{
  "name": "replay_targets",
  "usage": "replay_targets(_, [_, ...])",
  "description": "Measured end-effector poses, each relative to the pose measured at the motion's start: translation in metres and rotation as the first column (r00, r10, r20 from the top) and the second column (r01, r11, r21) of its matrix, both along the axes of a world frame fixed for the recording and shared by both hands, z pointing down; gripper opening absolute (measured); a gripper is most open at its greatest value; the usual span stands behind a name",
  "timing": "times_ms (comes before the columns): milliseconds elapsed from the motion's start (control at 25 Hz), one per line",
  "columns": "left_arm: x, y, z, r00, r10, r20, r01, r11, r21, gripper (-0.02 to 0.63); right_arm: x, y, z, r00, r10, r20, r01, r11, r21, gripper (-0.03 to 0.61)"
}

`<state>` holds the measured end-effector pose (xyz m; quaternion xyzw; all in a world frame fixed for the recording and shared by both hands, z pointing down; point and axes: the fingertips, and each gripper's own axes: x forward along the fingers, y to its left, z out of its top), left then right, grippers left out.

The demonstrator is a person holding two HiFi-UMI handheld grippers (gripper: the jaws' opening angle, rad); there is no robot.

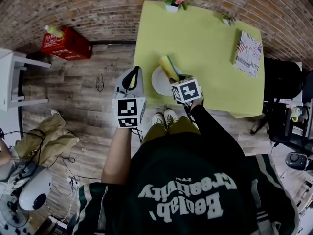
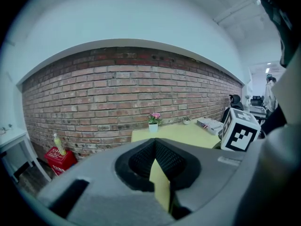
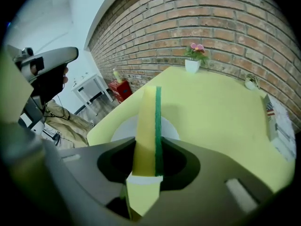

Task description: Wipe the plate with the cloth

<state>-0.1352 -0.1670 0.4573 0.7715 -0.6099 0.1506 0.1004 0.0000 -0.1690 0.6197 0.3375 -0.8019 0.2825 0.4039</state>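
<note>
A yellow sponge with a green scouring side (image 1: 169, 67) stands on edge between the jaws of my right gripper (image 1: 178, 78), which is shut on it. The sponge hangs over the near right part of a white plate (image 1: 158, 82) near the front edge of the yellow-green table (image 1: 205, 38). In the right gripper view the sponge (image 3: 148, 126) rises from the gripper (image 3: 146, 166), and the plate (image 3: 121, 130) lies beneath it. My left gripper (image 1: 133, 72) is left of the plate, off the table's edge, shut with nothing in it (image 2: 157, 161).
A potted pink flower (image 1: 175, 0) and a small plant (image 1: 228, 18) stand at the table's far edge, with a printed book (image 1: 248, 53) on the right. On the floor: a red crate (image 1: 66, 44), a white side table (image 1: 12, 77), a black chair (image 1: 281, 80).
</note>
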Motion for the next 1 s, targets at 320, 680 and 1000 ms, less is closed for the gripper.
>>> replay_targets(320, [0.022, -0.004, -0.012, 0.999, -0.030, 0.025, 0.030, 0.999, 0.016, 0.005, 0.052, -0.017, -0.004, 0.999, 0.048, -0.007, -0.048, 0.999, 0.002, 0.137])
replay_targets(680, [0.035, -0.001, -0.021, 0.996, -0.085, 0.040, 0.084, 0.996, 0.042, 0.006, 0.035, -0.017, -0.024, 0.993, -0.050, 0.109, 0.046, 0.998, 0.034, 0.137])
replay_targets(1000, [0.028, 0.018, -0.032, 0.992, -0.125, 0.030, 0.123, 0.991, 0.048, 0.006, -0.021, 0.024, -0.023, 0.964, -0.226, 0.140, 0.227, 0.974, 0.008, 0.138])
